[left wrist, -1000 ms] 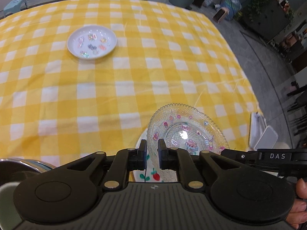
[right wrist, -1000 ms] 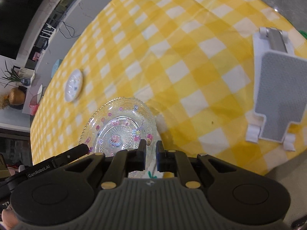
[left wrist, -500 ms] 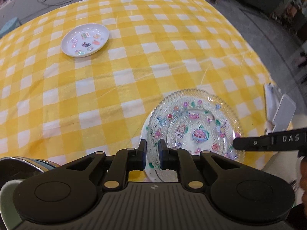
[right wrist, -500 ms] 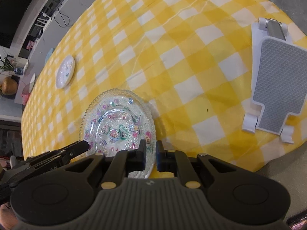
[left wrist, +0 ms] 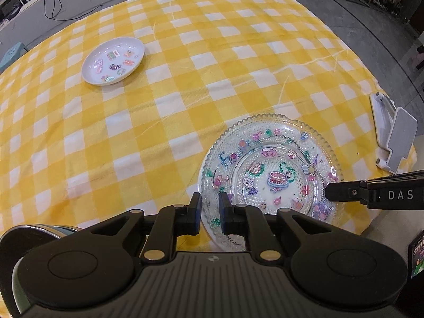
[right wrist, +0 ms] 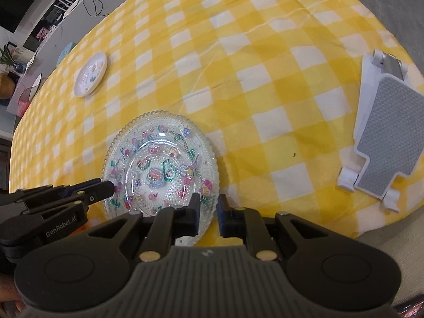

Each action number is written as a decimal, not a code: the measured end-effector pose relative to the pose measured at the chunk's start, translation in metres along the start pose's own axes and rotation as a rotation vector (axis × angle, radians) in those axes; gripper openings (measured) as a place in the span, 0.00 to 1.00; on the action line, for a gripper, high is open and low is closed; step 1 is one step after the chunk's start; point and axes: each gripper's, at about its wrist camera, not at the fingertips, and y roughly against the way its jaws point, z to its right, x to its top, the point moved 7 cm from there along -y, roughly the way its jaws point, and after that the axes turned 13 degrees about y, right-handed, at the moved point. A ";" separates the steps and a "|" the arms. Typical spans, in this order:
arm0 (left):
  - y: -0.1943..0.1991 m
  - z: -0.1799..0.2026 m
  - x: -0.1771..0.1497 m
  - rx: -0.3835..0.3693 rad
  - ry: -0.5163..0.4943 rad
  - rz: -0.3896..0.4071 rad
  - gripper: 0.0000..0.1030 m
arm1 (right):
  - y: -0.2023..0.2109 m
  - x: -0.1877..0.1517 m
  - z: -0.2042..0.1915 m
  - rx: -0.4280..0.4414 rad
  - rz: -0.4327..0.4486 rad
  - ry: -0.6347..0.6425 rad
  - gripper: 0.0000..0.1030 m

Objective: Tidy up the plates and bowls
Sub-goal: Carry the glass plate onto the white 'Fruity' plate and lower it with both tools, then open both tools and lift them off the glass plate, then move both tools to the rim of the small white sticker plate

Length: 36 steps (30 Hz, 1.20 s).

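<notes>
Grippers left (left wrist: 210,206) and right (right wrist: 206,208) seemingly pinch glass plate (left wrist: 273,172) rim.

Matte black left gripper (left wrist: 209,213) and right gripper (right wrist: 206,213): ribbed grey housings, brass screws, white "DAS" and "GenRobot.AI" lettering.

A yellow-and-white checked cloth-covered counter (left wrist: 185,84) is carrying a small white sticker-decorated dish (left wrist: 113,61), a clear beaded glass plate (left wrist: 270,169) and a white-and-grey folding stand (right wrist: 384,143).

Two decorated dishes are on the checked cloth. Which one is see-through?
The beaded glass plate right by the jaws: the yellow checks show through its rim. The small white dish far across the tablecloth is opaque, with a plain smooth rim.
</notes>
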 end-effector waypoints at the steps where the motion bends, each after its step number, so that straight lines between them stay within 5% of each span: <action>1: 0.000 -0.001 0.000 0.001 0.003 -0.003 0.21 | 0.000 -0.001 0.000 0.004 -0.003 0.000 0.14; 8: 0.008 -0.008 0.007 -0.005 0.028 0.021 0.32 | 0.002 0.000 0.006 -0.031 0.020 -0.004 0.31; 19: 0.044 -0.022 0.027 -0.072 0.070 0.094 0.39 | 0.023 0.012 0.013 -0.035 0.147 -0.028 0.34; 23: 0.059 -0.034 0.033 -0.106 0.084 0.122 0.51 | 0.026 0.018 0.012 -0.025 0.177 -0.036 0.34; 36: 0.084 -0.108 0.062 -0.117 0.222 0.191 0.52 | 0.026 0.050 -0.020 0.014 0.268 0.025 0.35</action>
